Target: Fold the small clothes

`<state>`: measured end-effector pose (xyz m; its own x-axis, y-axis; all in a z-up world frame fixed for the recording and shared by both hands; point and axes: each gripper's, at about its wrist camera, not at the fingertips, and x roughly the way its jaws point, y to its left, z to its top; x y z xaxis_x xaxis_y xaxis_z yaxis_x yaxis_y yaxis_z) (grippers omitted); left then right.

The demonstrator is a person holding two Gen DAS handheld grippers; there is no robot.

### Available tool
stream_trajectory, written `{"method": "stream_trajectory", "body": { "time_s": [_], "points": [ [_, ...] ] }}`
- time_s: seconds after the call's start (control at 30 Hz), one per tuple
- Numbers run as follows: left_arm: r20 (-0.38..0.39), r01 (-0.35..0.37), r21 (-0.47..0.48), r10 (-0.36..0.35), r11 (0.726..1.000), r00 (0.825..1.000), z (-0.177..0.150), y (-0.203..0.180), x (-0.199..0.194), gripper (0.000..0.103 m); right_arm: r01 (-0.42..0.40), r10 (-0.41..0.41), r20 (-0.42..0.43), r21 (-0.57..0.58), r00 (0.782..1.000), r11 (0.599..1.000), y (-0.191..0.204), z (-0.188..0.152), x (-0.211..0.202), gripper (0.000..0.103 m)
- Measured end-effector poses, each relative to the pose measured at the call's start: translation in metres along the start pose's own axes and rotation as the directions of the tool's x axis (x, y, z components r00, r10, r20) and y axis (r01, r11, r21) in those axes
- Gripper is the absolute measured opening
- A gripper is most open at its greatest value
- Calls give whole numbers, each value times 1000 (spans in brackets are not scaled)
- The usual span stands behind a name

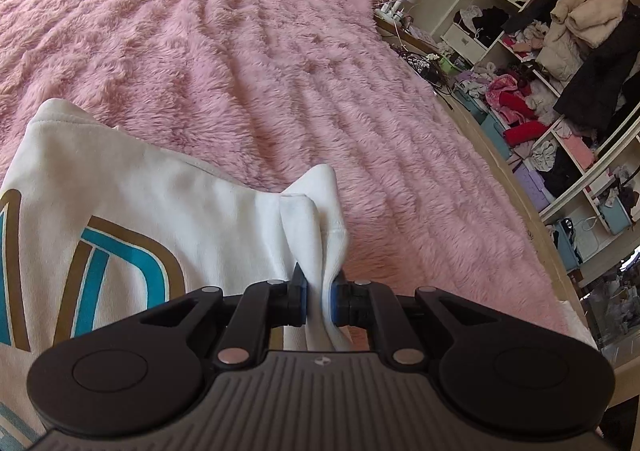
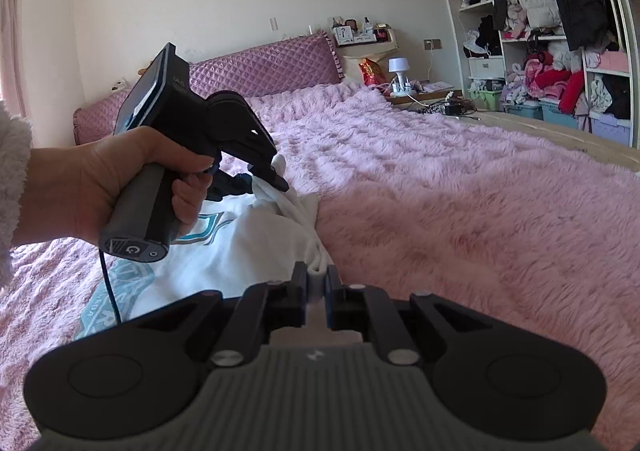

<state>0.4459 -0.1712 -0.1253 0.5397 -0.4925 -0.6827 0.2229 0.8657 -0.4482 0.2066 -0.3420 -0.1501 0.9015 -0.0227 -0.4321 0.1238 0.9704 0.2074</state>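
Note:
A white T-shirt point(image 1: 160, 203) with a teal and gold print lies on the pink fluffy bedspread point(image 1: 260, 51). My left gripper point(image 1: 319, 291) is shut on a bunched fold of the shirt's edge. In the right wrist view the shirt point(image 2: 240, 247) lies ahead and left, and my right gripper point(image 2: 318, 283) is shut on another part of its edge. The left gripper point(image 2: 264, 181), held by a hand, shows there too, pinching the shirt further along the same edge, slightly lifted off the bed.
The bedspread point(image 2: 460, 191) covers a wide bed with purple quilted pillows point(image 2: 260, 71) at the head. A bedside table with a white lamp point(image 2: 398, 69) and cables stands to the right. Open wardrobe shelves point(image 2: 560, 51) full of clothes stand beyond the bed's right edge.

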Motion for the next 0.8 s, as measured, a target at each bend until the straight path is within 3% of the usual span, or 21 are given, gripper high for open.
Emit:
{"method": "stream_trajectory", "body": {
  "time_s": [0.17, 0.3, 0.43, 0.53, 0.63, 0.7, 0.8],
  "points": [
    [2, -59, 81, 59, 995, 998, -12, -16, 11, 13, 21, -21, -32, 17, 999, 1000, -4, -8, 15, 3],
    [19, -50, 114, 48, 992, 999, -17, -25, 15, 33, 47, -46, -62, 25, 997, 999, -8, -14, 23, 8],
    [62, -22, 184, 11, 983, 998, -15, -38, 6, 39, 71, -67, -84, 35, 994, 997, -10, -16, 24, 17],
    [130, 58, 168, -80, 984, 988, -3, -40, -21, 39, 96, -94, -79, 27, 992, 995, -10, -12, 15, 24],
    [170, 71, 235, -113, 969, 979, -1, -41, -64, 39, 111, -110, -41, 26, 993, 994, -13, -2, 1, 24],
    [190, 33, 310, -96, 950, 977, -13, -35, -95, 41, 90, -90, -17, 40, 996, 995, -17, 6, -7, 24],
    [197, -96, 434, 10, 896, 980, -51, -22, -142, 42, 28, -28, 9, 12, 1000, 1000, -17, 15, -14, 25]
  ]
}}
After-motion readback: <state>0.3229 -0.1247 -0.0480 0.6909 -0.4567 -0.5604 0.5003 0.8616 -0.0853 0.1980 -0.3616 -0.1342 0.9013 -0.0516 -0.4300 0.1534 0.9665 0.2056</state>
